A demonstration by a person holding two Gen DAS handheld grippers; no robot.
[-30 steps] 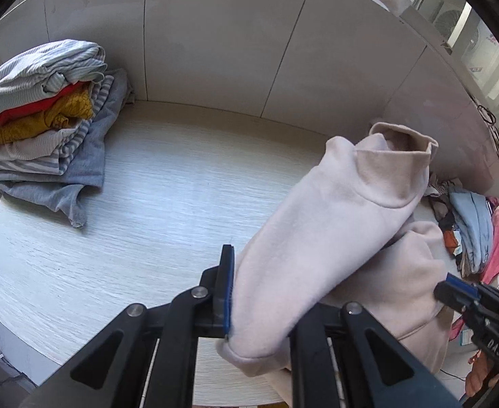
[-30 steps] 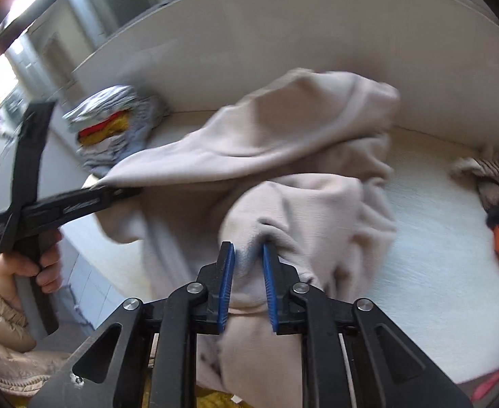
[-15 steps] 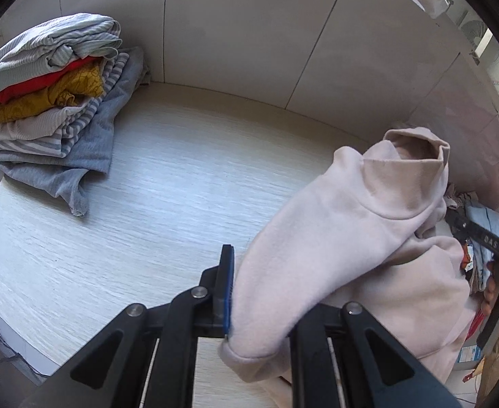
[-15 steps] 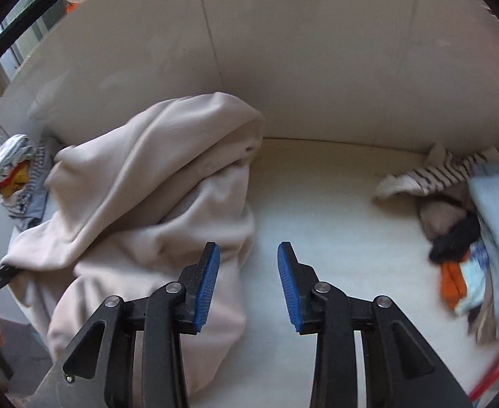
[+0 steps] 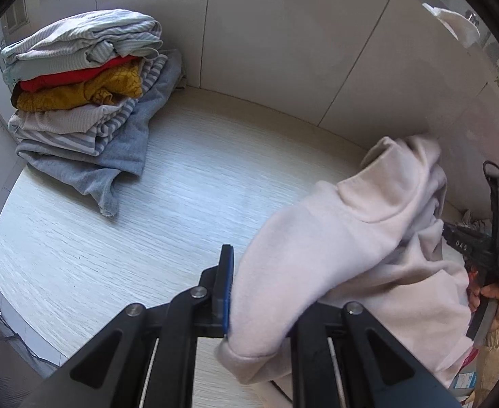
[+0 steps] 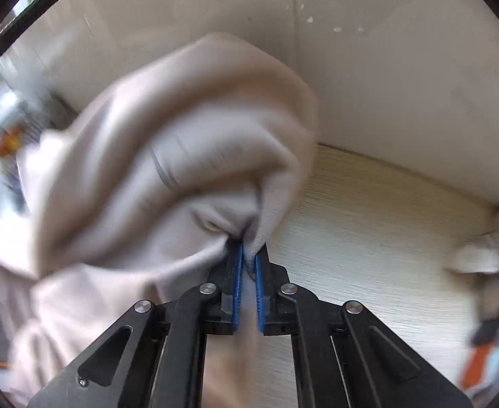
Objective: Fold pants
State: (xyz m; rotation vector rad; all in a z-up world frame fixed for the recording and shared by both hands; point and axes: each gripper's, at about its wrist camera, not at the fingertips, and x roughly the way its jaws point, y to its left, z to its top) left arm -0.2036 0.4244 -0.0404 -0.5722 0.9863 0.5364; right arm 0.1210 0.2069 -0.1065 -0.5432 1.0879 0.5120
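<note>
The pale pink pants (image 5: 351,238) hang bunched above the light wooden table (image 5: 147,221). My left gripper (image 5: 246,278) is shut on one end of them, near a hem. The cloth drapes over its right finger and hides it. In the right wrist view, my right gripper (image 6: 248,255) is shut on a fold of the pants (image 6: 167,156), with cloth pinched between the blue pads. The rest of the garment bulges up and to the left of the pads. From the left wrist view, the right gripper (image 5: 467,244) shows at the far right edge, up against the cloth.
A stack of folded clothes (image 5: 79,78) sits at the back left of the table, against the white wall panels. A blurred heap of loose clothes (image 6: 487,306) lies at the right. A person's hand (image 5: 497,302) holds the right gripper's handle.
The right gripper let go of the cloth, opened, swung right over bare table, then came back and shut on another fold of the pants. The left gripper kept its grip and rolled slightly.
</note>
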